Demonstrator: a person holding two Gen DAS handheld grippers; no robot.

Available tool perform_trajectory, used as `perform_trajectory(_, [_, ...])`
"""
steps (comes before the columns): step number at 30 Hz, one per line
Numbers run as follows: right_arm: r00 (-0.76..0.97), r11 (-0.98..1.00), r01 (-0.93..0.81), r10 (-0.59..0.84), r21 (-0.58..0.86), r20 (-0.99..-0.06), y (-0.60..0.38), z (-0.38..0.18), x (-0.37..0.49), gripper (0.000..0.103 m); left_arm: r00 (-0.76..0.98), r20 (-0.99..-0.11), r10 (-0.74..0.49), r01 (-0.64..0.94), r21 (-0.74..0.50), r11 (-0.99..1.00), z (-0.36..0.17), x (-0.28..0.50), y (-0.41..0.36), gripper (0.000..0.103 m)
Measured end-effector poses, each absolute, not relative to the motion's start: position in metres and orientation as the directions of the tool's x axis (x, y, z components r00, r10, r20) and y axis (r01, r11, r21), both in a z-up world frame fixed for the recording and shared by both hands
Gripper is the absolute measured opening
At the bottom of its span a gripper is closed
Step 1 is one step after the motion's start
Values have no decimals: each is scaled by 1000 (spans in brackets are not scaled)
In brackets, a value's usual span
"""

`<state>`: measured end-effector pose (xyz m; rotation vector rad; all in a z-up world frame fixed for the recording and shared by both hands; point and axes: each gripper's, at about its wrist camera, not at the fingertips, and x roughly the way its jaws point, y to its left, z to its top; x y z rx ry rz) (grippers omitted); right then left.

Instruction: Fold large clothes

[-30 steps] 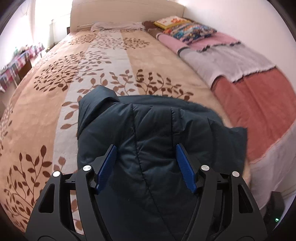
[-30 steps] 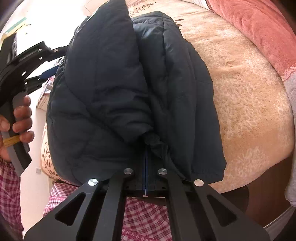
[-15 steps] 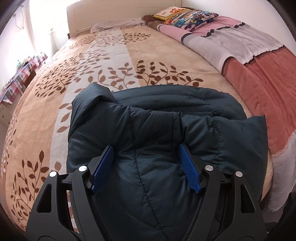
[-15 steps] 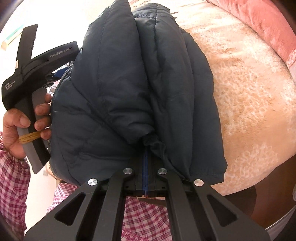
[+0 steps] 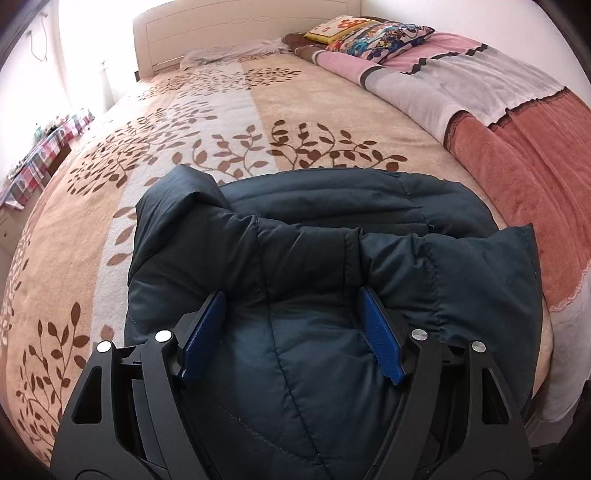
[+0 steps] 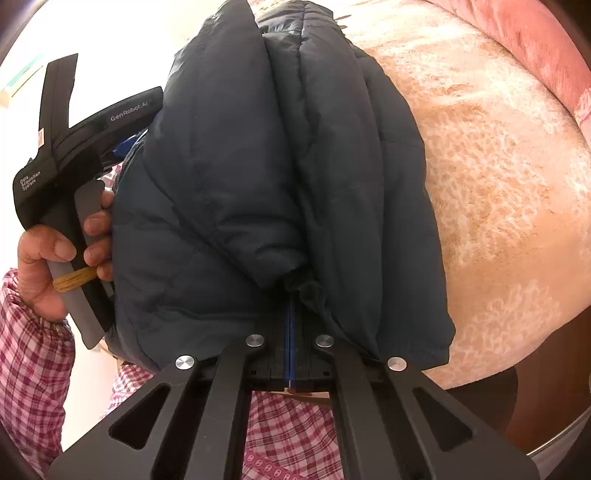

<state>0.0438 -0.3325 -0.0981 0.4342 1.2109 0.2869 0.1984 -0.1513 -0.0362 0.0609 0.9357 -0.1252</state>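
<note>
A dark navy puffer jacket (image 5: pixel 314 236) lies bunched and partly folded at the near edge of the bed; it also shows in the right wrist view (image 6: pixel 258 177). My left gripper (image 5: pixel 291 306) is open, its blue pads (image 5: pixel 380 332) wide apart over a fold of the jacket, not pinching it. My right gripper (image 6: pixel 290 306) is shut on the jacket's hem, with cloth gathered at its fingertips. The left gripper's handle (image 6: pixel 62 155), in a hand, shows at the left of the right wrist view.
The bed has a beige bedspread with a brown leaf pattern (image 5: pixel 229 122). A folded pink, grey and rust blanket (image 5: pixel 498 110) and patterned pillows (image 5: pixel 373 33) lie along the right side. A white headboard (image 5: pixel 229 33) is at the far end. A dark bed frame (image 6: pixel 535 406) is at the near edge.
The left gripper has drawn back and risen a little, so more of the jacket and bed shows. The jacket's folded edge has settled flatter. The right gripper keeps its hold.
</note>
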Motion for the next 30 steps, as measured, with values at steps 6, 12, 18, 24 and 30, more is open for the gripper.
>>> perform_trajectory(6, [331, 885, 19, 434, 466, -838, -334, -99, 44, 0, 591, -802, -85, 136, -5, 991, -37, 198, -151, 72])
perform_trajectory(12, [332, 887, 14, 431, 461, -839, -333, -100, 44, 0, 592, -801, -86, 136, -7, 991, -36, 197, -150, 72])
perform_trajectory(18, [338, 888, 12, 428, 459, -838, -332, -100, 42, 0, 594, -800, -88, 136, -8, 991, -36, 197, -149, 72])
perform_trajectory(24, [340, 888, 13, 428, 459, -838, -330, -100, 40, 0, 598, -797, -87, 134, -8, 991, -36, 197, -150, 72])
perform_trajectory(30, [345, 893, 10, 419, 450, -840, -328, -100, 39, 0, 604, -792, -86, 130, -9, 991, -33, 195, -150, 72])
